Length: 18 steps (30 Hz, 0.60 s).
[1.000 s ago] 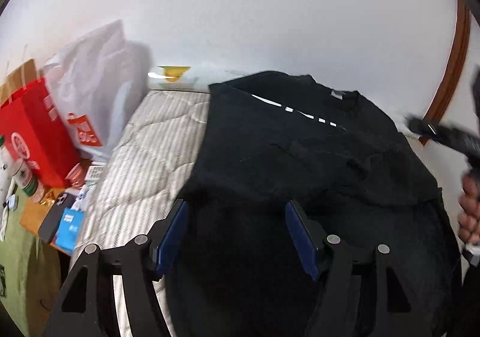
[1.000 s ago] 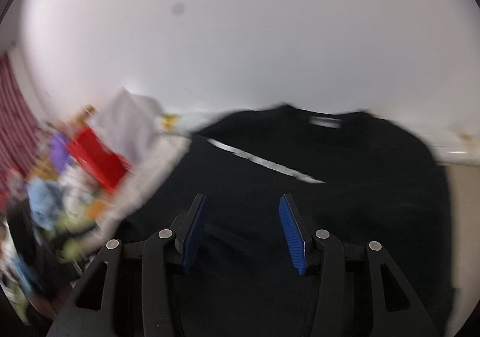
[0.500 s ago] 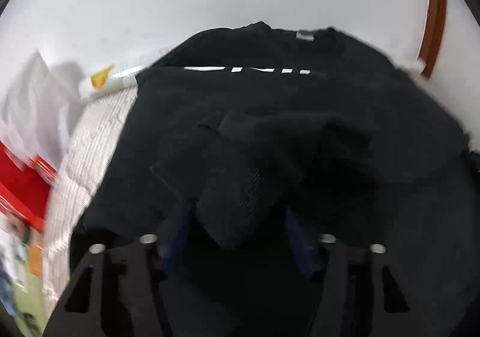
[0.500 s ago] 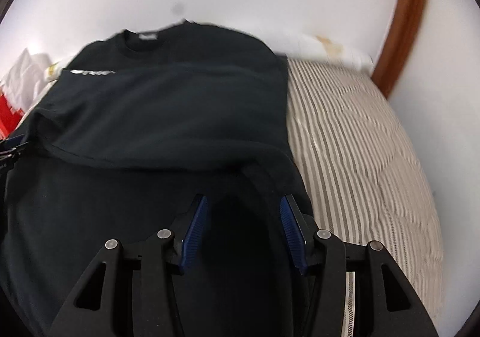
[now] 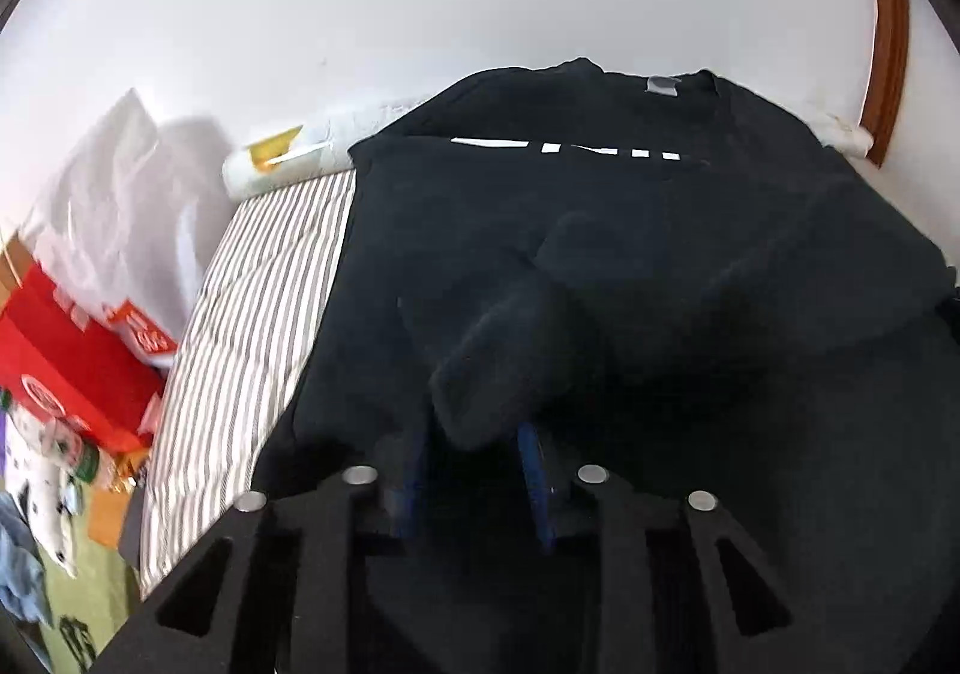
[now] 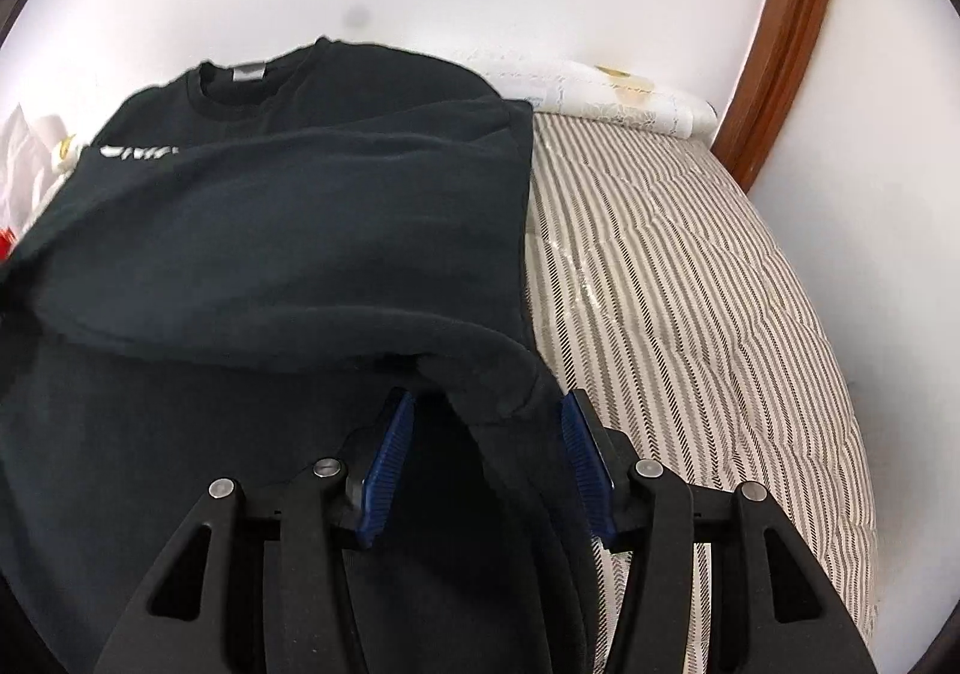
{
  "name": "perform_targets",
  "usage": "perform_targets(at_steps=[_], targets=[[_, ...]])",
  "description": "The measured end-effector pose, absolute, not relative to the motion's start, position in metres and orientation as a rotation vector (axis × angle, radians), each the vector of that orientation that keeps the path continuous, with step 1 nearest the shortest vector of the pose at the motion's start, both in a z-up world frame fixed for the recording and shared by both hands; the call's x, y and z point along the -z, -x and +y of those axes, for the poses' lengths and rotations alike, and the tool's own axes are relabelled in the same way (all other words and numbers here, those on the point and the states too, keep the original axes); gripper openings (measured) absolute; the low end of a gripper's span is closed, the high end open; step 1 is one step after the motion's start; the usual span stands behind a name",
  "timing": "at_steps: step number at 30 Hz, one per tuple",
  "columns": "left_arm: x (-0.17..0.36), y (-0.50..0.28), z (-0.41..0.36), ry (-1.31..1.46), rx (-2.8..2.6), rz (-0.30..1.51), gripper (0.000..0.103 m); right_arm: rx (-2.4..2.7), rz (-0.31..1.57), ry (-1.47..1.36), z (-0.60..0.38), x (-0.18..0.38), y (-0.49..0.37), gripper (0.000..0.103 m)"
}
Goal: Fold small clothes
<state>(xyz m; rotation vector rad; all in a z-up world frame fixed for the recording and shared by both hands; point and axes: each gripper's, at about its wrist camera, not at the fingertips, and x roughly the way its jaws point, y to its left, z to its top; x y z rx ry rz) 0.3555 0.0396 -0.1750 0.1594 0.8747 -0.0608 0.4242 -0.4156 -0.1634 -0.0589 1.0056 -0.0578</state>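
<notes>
Shirt fold apparently pinched between left gripper fingers, angled down.

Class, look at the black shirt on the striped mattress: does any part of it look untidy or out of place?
Yes. The black shirt is not flat: a thick wad of cloth is bunched at the left tongs, and a hem corner curls up between the pads of the right tongs.
</notes>
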Motion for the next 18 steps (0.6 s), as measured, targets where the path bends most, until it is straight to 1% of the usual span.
perform_targets(at_steps=[1, 2, 3, 6, 9, 16, 18], targets=[[0.173, -0.351, 0.043, -0.142, 0.063, 0.871, 0.047, 0.052, 1.004, 0.051, -0.417, 0.163, -0.424, 0.051], [0.171, -0.346, 0.047, -0.118, 0.065, 0.86, 0.053, 0.05, 1.002, 0.047, -0.418, 0.163, -0.425, 0.051], [0.167, -0.343, 0.05, -0.092, 0.065, 0.843, 0.062, 0.05, 1.001, 0.043, -0.419, 0.163, -0.424, 0.051], [0.153, -0.342, 0.064, 0.005, 0.072, 0.805, 0.063, 0.04, 1.004, 0.026, -0.42, 0.165, -0.423, 0.051], [0.151, -0.359, 0.073, 0.077, 0.07, 0.811, 0.063, 0.033, 1.001, 0.009, -0.42, 0.168, -0.424, 0.051], [0.188, -0.41, 0.069, 0.092, 0.008, 0.907, 0.061, 0.019, 0.995, 0.004, -0.416, 0.172, -0.424, 0.052], [0.197, -0.414, 0.066, 0.078, -0.002, 0.916, 0.063, 0.015, 0.994, -0.005, -0.417, 0.174, -0.425, 0.052]])
